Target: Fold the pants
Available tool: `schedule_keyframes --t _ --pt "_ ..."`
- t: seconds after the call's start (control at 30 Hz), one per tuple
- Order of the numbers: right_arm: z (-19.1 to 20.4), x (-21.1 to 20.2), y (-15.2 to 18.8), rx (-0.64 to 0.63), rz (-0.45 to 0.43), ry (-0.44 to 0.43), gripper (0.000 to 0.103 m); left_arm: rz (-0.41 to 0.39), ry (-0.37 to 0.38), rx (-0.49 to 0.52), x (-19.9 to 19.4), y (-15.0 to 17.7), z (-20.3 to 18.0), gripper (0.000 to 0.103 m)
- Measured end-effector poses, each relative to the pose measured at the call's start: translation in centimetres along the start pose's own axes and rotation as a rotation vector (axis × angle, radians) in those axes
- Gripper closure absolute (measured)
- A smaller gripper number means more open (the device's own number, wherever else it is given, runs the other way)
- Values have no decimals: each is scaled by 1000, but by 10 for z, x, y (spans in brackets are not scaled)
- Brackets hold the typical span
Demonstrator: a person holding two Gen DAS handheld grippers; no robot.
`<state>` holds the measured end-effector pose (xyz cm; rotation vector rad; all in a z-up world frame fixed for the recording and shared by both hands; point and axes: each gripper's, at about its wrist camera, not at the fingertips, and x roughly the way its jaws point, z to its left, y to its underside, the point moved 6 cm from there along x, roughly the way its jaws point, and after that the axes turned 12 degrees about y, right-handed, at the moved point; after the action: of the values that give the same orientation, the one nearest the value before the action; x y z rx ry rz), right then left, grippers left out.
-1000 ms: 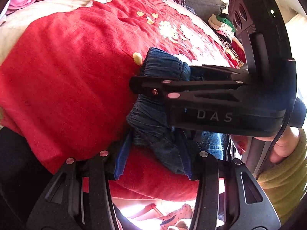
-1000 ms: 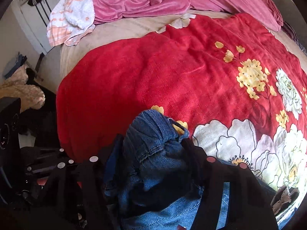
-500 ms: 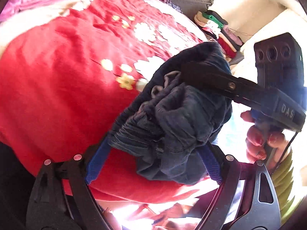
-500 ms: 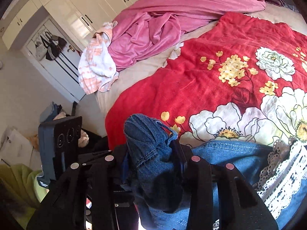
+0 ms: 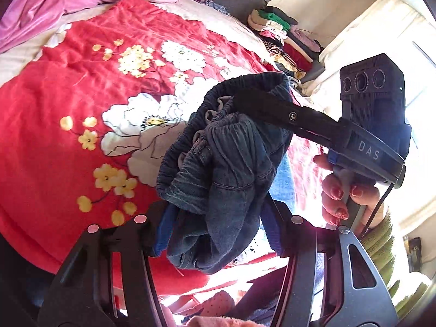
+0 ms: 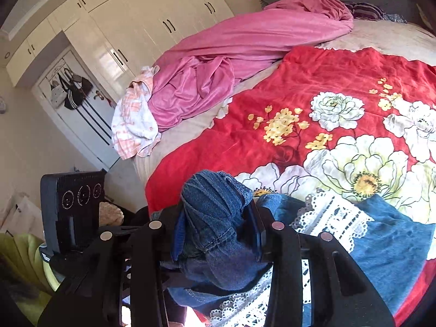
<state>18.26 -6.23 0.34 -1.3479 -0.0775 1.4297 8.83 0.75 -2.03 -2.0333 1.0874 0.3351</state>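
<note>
The left hand-held gripper [image 5: 218,231] is closing with a bunch of the jeans [image 5: 226,169] between its fingers; the right hand-held gripper [image 6: 218,234] clamps another bunch of waistband. I judge the lift goes best if both keep hold, draw apart and level the waistband. The rest of the jeans trails onto the red blanket [image 6: 299,76] on the bed just beyond.

Wide open red blanket [image 6: 313,87] ahead, flat and bare across its flowered middle, plenty of passage there. Far edge is blocked by a heaped pink sheet [image 6: 245,54] with a checked towel [image 6: 133,125] bunched at its end. Near side, denim and lace [image 6: 332,218] cover the blanket's corner. A stack of clothes [image 5: 280,38] crowds the window side.
</note>
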Motion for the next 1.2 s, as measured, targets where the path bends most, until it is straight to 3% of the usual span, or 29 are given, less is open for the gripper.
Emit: schedule_keyframes --t 0.1,0.2,0.23,0.33,0.4,0.47,0.57,0.7,0.8,0.87,0.93,1.1,1.2 --pt "-16 -18 0 17 -46 7 67 -9 3 56 12 -3 -25 55" --pt "-41 -38 8 63 -79 38 58 -8 28 139 29 0 -49 55" --pt "-52 -44 13 88 -80 74 51 13 56 147 35 4 -54 55" --pt "-83 -66 31 173 -93 134 45 63 172 155 44 20 -68 55" --pt "-99 -81 46 207 -99 193 41 66 187 167 41 25 -70 55" --pt "-107 -94 58 218 -113 236 39 37 139 184 35 21 -68 55" --pt "-104 -100 72 214 -114 258 39 19 -5 226 37 14 -64 55" --pt "-85 -85 81 134 -73 279 38 93 -123 246 64 22 -50 64" --pt "-81 -65 93 58 15 359 38 158 -175 270 79 42 -41 64" --pt "-88 -50 109 35 101 432 38 172 -198 279 83 52 -36 64" --pt "-96 -42 122 62 138 450 36 179 -206 292 85 58 -33 64" --pt "-96 -49 127 113 93 452 31 181 -199 290 82 59 -34 64" --pt "-89 -68 121 123 19 449 27 159 -186 273 71 52 -40 64"
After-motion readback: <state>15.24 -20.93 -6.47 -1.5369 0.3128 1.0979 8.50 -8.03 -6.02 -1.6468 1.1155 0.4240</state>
